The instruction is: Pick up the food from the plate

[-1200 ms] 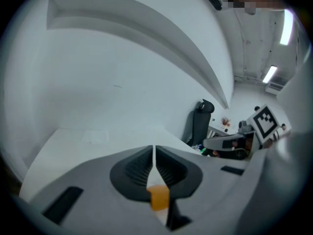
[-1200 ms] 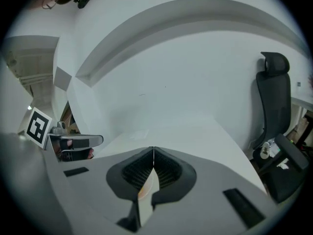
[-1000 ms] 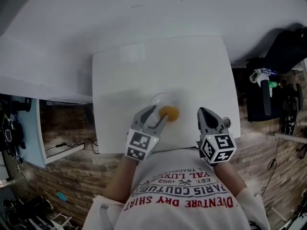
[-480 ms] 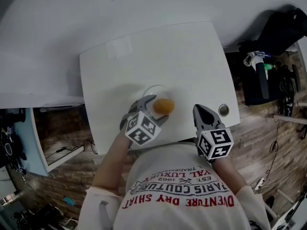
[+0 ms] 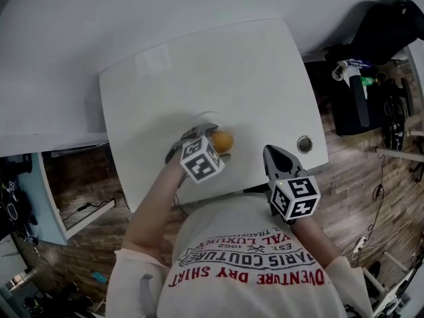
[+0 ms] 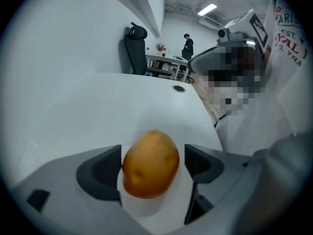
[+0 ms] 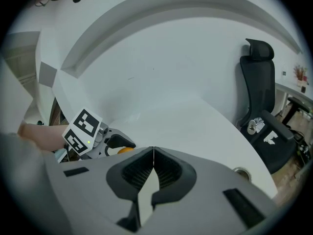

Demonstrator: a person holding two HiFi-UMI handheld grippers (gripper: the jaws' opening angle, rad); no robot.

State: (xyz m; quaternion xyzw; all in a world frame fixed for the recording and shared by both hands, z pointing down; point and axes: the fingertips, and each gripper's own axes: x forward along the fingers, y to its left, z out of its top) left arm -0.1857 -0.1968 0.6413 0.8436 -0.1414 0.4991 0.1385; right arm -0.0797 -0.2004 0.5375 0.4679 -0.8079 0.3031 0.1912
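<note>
The person's left forearm reaches up from the lower left over the near part of the white table (image 5: 199, 65), bare to the elbow. It holds the left gripper (image 5: 212, 141) turned inward, so its marker cube sits tilted and its jaws point toward the right. The right arm is held close to the body. The right gripper (image 5: 269, 152) sits over the table's near edge, well to the right of the left one, pointing away from the person.

The left gripper's jaws are opening. The food (image 6: 150, 163), 1 rounded orange-brown piece, stands between them; a gap shows beside the right-hand pad and the left-hand pad is just beside the skin, so the piece is released rather than squeezed. It rests on the plate (image 5: 201, 120), a pale one that barely stands out from the tabletop, near the middle of the table's front half.

The right gripper's jaws are clenched together, the pads meeting in a thin line with nothing between them.

Counted: 2 grippers, 1 piece of food, 1 plate, 1 table, and 1 round metal-rimmed hole (image 5: 304, 143) in the tabletop near its right front corner, just beyond the right gripper.
</note>
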